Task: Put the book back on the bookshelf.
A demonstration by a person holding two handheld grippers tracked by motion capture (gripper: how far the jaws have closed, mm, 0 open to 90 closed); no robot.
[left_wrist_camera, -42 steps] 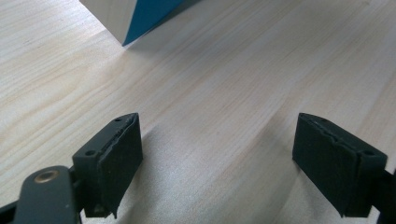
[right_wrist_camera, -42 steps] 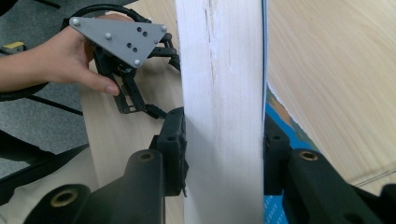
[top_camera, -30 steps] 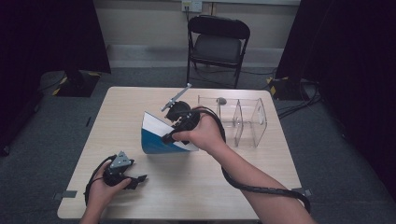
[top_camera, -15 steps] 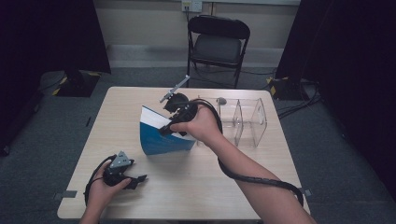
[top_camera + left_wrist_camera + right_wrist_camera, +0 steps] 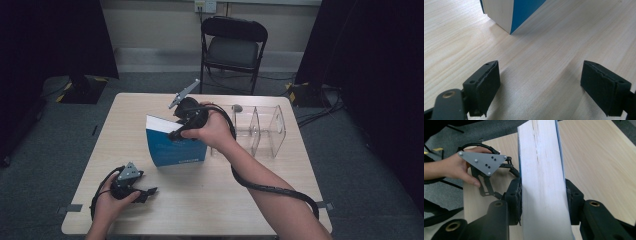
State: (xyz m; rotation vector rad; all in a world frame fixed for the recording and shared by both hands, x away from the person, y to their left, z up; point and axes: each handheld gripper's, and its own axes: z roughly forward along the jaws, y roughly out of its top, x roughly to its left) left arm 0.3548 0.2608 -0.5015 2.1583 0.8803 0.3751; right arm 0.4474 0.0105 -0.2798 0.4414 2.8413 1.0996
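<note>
A thick blue book (image 5: 177, 147) stands upright on the table (image 5: 225, 200), its white page block (image 5: 541, 182) facing up. My right gripper (image 5: 175, 134) comes down on its top edge, and in the right gripper view (image 5: 542, 202) both pads lie against the book's two sides. These jaws have just been opening, with the book still between them. My left gripper (image 5: 150, 192) rests on the table near the front left, open with nothing between its jaws (image 5: 540, 87). The book's lower corner (image 5: 499, 12) stands ahead of it.
A clear acrylic divider rack (image 5: 260, 130) stands right of the book, with a small grey object (image 5: 237, 107) behind it. A black folding chair (image 5: 232, 50) is beyond the table's far edge. The left hand with its grey plate (image 5: 482, 162) lies beyond the book.
The book has gone from leaning to standing upright. My right gripper has moved with it toward the far side and a little left. The left gripper has stayed put.
</note>
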